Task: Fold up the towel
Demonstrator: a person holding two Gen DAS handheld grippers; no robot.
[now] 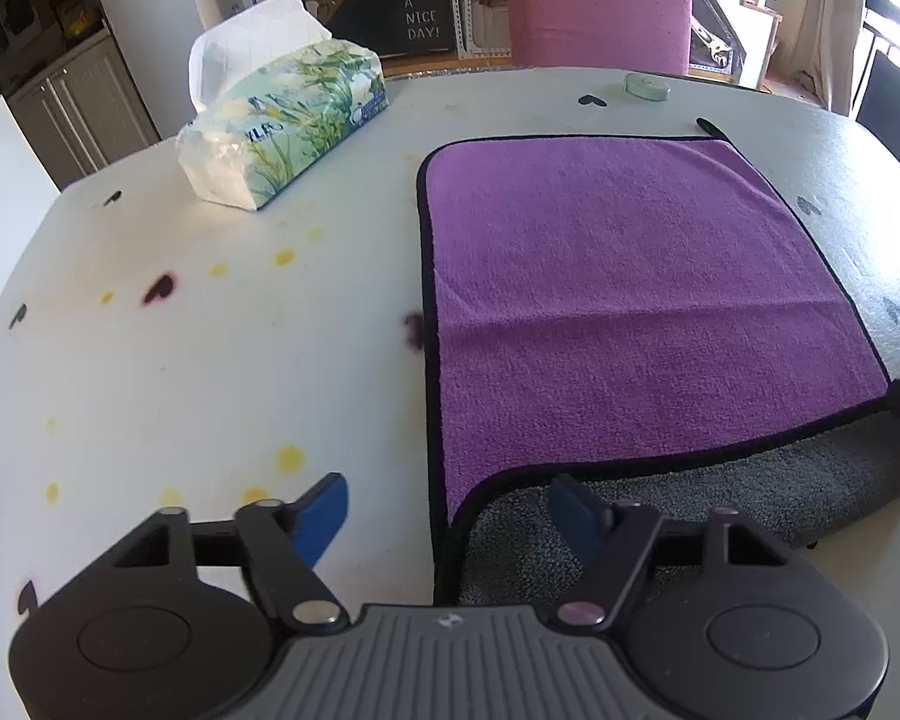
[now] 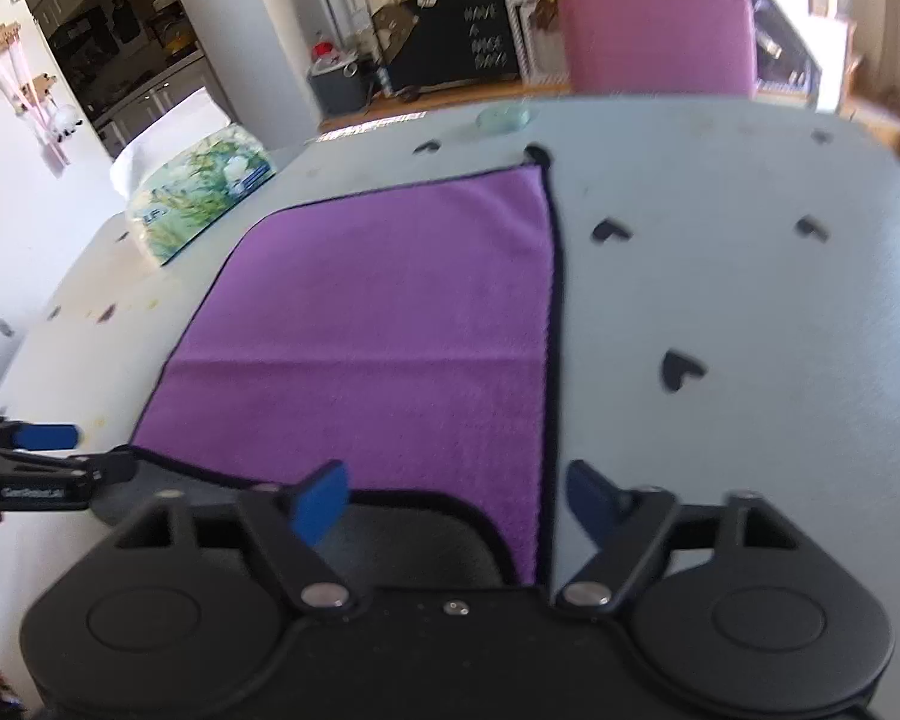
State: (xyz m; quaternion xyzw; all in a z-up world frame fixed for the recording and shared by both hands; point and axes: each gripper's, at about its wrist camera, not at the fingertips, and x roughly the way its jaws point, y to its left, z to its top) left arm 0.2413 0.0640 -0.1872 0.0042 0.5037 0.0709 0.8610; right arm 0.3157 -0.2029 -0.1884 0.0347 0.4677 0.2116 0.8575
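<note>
A purple towel (image 1: 630, 288) with black edging lies flat on the white table (image 1: 180, 372); its grey underside (image 1: 720, 498) shows along the near edge, where it hangs or folds under. My left gripper (image 1: 450, 510) is open, its fingers either side of the towel's near left corner, holding nothing. In the right wrist view the same towel (image 2: 378, 324) lies ahead, and my right gripper (image 2: 456, 498) is open over its near right corner. The left gripper (image 2: 42, 456) also shows at that view's left edge.
A tissue pack (image 1: 282, 126) lies at the table's far left. A small round green object (image 1: 647, 86) sits near the far edge. A pink chair back (image 1: 600, 18) stands behind the table. Dark heart marks (image 2: 681, 369) dot the tabletop.
</note>
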